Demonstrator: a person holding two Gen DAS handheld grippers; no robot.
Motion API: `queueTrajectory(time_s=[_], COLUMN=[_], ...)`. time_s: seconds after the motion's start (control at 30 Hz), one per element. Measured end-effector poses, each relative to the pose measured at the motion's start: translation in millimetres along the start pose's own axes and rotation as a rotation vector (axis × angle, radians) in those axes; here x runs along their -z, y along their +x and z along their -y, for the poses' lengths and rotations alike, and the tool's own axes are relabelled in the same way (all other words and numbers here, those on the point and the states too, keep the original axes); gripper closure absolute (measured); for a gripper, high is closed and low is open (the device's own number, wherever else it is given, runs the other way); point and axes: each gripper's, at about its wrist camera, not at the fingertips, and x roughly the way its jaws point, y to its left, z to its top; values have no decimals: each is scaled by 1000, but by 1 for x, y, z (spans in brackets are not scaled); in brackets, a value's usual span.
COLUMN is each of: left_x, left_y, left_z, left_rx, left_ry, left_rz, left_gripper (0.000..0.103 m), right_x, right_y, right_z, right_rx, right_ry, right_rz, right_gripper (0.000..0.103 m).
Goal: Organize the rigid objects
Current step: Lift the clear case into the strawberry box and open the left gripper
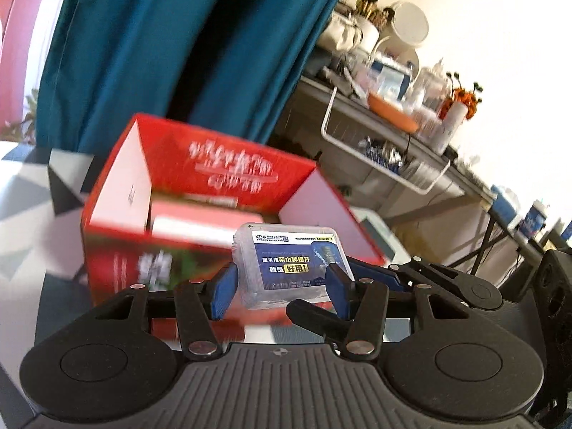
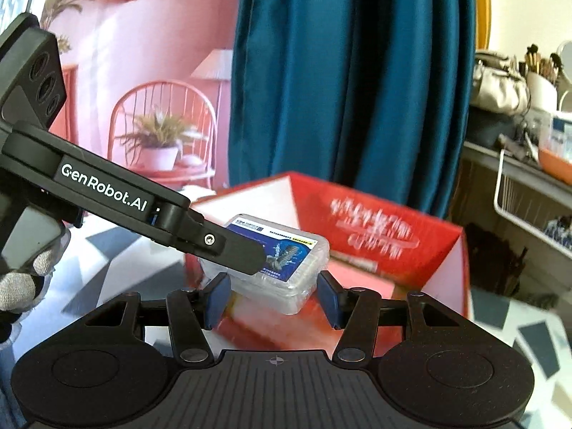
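Note:
A clear plastic box with a blue label point(image 1: 289, 264) sits between the blue pads of both grippers. My left gripper point(image 1: 280, 295) is shut on its sides; it reaches in from the left in the right wrist view point(image 2: 246, 255). My right gripper point(image 2: 273, 298) has its pads at the box's two ends point(image 2: 282, 254), touching or nearly so; one of its fingers point(image 1: 311, 312) shows under the box in the left view. Behind the box stands an open red carton point(image 1: 214, 186), also seen in the right wrist view point(image 2: 375, 236), with a pink-white packet point(image 1: 193, 225) inside.
The carton stands on a table with a grey, white and black geometric pattern point(image 1: 32, 196). A teal curtain point(image 2: 350, 71) hangs behind. A cluttered grey shelf with a white wire basket point(image 1: 389, 164) is at the right. A gloved hand point(image 2: 21, 282) holds the left gripper.

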Motion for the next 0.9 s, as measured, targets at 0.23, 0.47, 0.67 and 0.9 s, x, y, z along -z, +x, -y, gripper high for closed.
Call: queueTrajectory(time_s=[0.23,0.47,0.67,0.9], left_x=[-41,-51,-56,-58], left_y=[43,100,133,148], left_z=[-4,-25,-34,-39], left_rx=[-10,26,12,-43], left_ry=[-25,-123,-154,-109], left_rz=[-34,-150,-206,-209], left_gripper=[46,43,43,50], right_x=[-35,-39,-40,-41], right_y=[40,89,121,145], right_z=[37,88,101,99], right_rx=[10,-23,-1,26], right_ry=[-26,102,107,54], right_rz=[-49,-151,-248,-338], right_gripper=[53,52,52,60])
